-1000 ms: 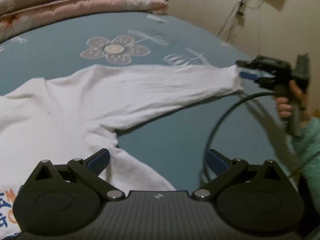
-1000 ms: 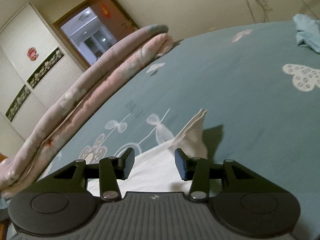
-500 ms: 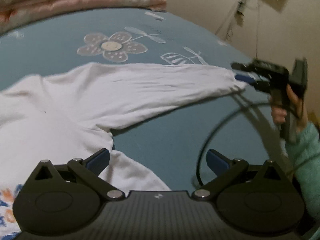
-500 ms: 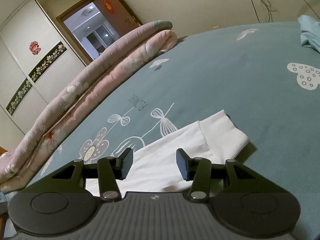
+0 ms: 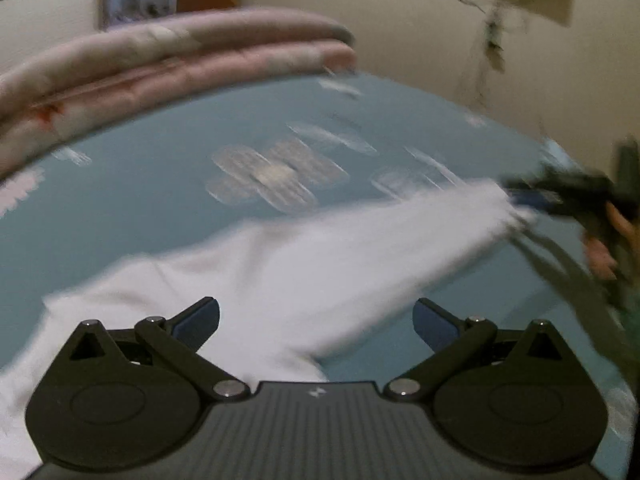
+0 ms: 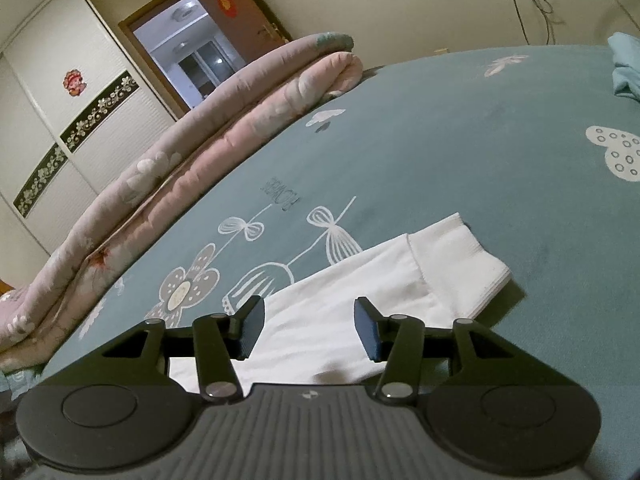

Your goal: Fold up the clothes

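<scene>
A white long-sleeved garment (image 5: 256, 280) lies spread flat on the teal bed sheet (image 5: 152, 184). In the left wrist view, which is blurred by motion, its body fills the lower left of the frame and one sleeve (image 5: 400, 236) runs out as a tapering band toward the right edge. In the right wrist view the same sleeve (image 6: 344, 300) crosses the lower centre of the frame and ends at centre right in a ribbed cuff (image 6: 460, 264), set off from the sleeve by a seam. The cuff lies flat on the sheet, its open end pointing to the right, its layered edges visible.
</scene>
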The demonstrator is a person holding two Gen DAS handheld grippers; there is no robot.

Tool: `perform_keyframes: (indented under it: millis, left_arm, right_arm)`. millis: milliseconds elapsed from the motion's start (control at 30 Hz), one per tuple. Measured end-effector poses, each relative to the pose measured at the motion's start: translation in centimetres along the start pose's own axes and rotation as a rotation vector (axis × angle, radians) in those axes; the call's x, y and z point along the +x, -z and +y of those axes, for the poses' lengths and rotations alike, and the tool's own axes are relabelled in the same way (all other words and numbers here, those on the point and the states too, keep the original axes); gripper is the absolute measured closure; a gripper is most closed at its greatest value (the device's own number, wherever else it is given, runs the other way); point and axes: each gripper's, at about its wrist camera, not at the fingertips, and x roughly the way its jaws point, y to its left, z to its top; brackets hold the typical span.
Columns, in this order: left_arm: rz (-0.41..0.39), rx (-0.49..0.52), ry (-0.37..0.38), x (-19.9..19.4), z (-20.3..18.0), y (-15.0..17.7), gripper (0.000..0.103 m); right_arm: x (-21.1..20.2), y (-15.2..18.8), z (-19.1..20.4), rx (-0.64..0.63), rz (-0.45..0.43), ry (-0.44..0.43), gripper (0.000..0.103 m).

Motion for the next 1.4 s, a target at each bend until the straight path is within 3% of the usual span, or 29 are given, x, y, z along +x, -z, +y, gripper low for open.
perform_keyframes:
  millis: [67, 233, 500, 567, 667, 767, 867, 967, 1067, 1267, 1400]
  left_arm:
    - [-0.015, -0.036, -0.029, 1.5, 2.1, -0.9, 0.002]
    - [0.053, -0.088, -0.121, 6.1, 6.3, -1.2, 0.004]
    - [0.028, -0.182, -0.194, 7.0, 8.9, -2.6, 0.005]
    - [-0.026, -0.184, -0.156, 5.7, 7.8, -3.0, 0.005]
    - [-0.063, -0.093, -0.077, 4.6, 4.4, -3.5, 0.005]
    - [-0.022, 0.029, 0.008, 5.7, 0.9, -3.6, 0.005]
    - [0.035, 0.09, 0.016, 8.4, -0.8, -3.5, 0.005]
    - [0.075, 0.061, 0.04, 10.7, -0.6, -3.7, 0.005]
    - [0.062, 0.037, 0.034, 12.0, 0.2, -4.8, 0.004]
    - [-0.002, -0.066, 0.044, 10.3, 1.4, -5.8, 0.004]
    - [-0.035, 0.016, 0.122, 7.9, -0.9, -4.8, 0.003]
  right_arm:
    - [-0.1, 0.1, 0.2, -0.005, -0.005, 0.001, 0.048]
    - [-0.2, 0.0, 0.3, -0.032, -0.005, 0.014, 0.048]
    - [0.0, 0.0, 0.2, -0.026, 0.001, 0.011, 0.048]
    - [-0.1, 0.0, 0.3, -0.028, 0.0, 0.006, 0.048]
    - [-0.1, -0.1, 0.2, -0.023, -0.002, 0.001, 0.048]
    - [0.3, 0.1, 0.2, -0.023, 0.011, 0.002, 0.048]
    - [0.4, 0.3, 0.7, -0.048, 0.018, -0.001, 0.048]
    - [0.3, 0.5, 1.3, -0.085, 0.017, -0.001, 0.045]
    - [0.3, 0.4, 1.5, -0.099, 0.017, 0.003, 0.043]
    - [0.2, 0.4, 1.3, -0.1, 0.021, 0.001, 0.043]
    - [0.2, 0.2, 1.0, -0.088, 0.016, 0.008, 0.043]
